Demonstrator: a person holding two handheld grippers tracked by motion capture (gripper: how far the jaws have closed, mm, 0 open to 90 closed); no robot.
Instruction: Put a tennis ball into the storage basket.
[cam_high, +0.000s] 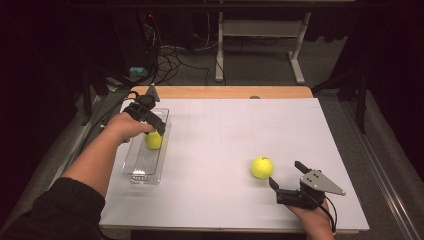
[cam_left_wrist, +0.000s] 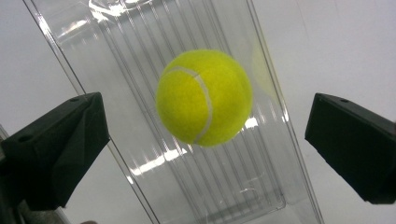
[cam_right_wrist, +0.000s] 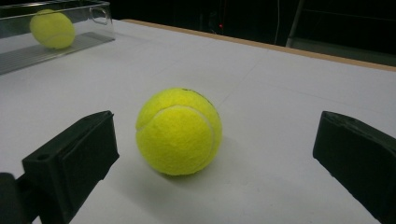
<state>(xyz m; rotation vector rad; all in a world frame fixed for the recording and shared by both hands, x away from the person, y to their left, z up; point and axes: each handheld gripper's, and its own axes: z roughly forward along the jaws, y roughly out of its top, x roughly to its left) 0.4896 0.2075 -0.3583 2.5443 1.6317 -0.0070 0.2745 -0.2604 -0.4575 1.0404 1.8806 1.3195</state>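
From the high view, our left claw (cam_high: 156, 131) hangs over the clear plastic tray (cam_high: 134, 167) at the left of the white surface (cam_high: 220, 135), with one tennis ball (cam_high: 153, 140) in the tray beneath it, while our right claw (cam_high: 286, 175) rests low at the near right, just short of the second tennis ball (cam_high: 262, 167) lying loose on the surface. In the left gripper view, the jaws stand wide apart with nothing gripped; the ball (cam_left_wrist: 204, 97) sits between them over the ribbed tray floor (cam_left_wrist: 224, 186), touched by neither jaw. In the right gripper view, our jaws are also fully spread and empty, the loose ball (cam_right_wrist: 179, 131) ahead and a little left of centre. We judge the next step is to grasp this ball: we should slide forward until the ball's widest part sits between the jaws, keep low, and close evenly so it cannot roll away.
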